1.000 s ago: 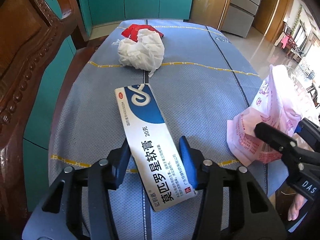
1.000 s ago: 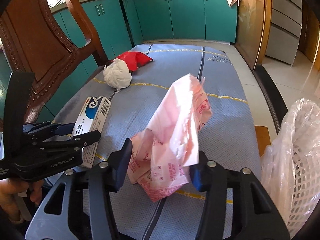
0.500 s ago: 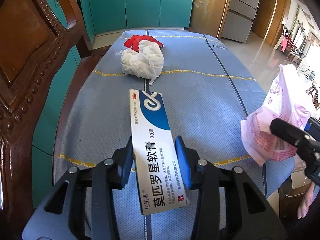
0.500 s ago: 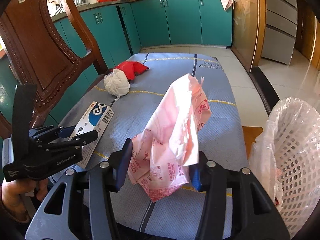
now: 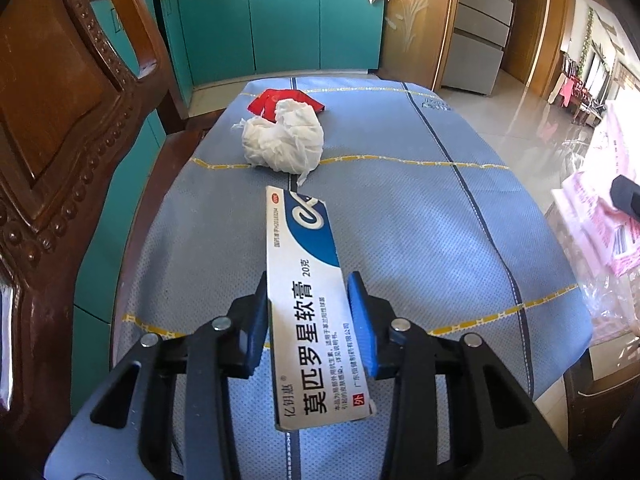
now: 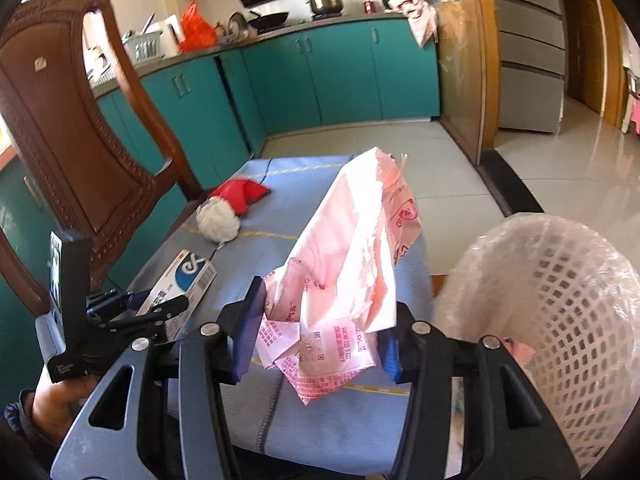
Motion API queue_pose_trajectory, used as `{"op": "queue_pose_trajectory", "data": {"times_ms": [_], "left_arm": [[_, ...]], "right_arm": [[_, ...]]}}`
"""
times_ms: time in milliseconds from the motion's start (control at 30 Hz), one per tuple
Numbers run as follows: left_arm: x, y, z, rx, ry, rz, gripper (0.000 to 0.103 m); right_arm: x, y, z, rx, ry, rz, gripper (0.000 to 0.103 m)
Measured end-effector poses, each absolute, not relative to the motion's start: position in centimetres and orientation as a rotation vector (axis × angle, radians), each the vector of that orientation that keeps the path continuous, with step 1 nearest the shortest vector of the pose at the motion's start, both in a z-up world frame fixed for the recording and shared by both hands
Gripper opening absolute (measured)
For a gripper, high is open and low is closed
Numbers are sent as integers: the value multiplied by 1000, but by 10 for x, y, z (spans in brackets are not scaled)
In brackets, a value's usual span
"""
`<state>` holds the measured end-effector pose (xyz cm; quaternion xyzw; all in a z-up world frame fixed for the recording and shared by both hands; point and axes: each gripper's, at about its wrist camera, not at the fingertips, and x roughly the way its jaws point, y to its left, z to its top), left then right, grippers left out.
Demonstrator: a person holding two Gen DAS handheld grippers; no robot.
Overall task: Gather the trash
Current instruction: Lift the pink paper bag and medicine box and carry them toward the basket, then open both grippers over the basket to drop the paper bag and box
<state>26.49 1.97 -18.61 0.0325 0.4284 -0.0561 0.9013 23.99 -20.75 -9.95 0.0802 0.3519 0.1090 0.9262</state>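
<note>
On our left, the left gripper [image 5: 307, 308] is closing its jaws across the light, stiff ointment box [image 5: 310, 304] on the table [image 5: 420, 240], best pinched across its narrow sides. On our right, the right gripper [image 6: 320, 332] holds the soft, crumply pink wrapper [image 6: 344, 264] bunched low, beside the lined basket [image 6: 560, 304].

We see a glossy cardboard box [image 5: 308, 280] and crumpled tissue paper [image 5: 286, 144] ahead of our left gripper [image 5: 308, 312]. Matt woven cloth [image 5: 400, 220] lies beneath.

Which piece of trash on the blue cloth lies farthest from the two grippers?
The red wrapper. It lies at the far end of the blue cloth, just behind the white crumpled tissue. The ointment box and pink bag are between gripper jaws.
</note>
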Motion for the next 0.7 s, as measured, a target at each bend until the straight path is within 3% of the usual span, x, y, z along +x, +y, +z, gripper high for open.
{"op": "queue_pose_trajectory", "data": {"times_ms": [433, 700], "left_arm": [[242, 8, -166, 30, 804, -163, 38], [225, -37, -121, -23, 731, -297, 38]], "right_arm": [[214, -287, -81, 248, 633, 87, 50], [193, -347, -87, 293, 620, -27, 50]]}}
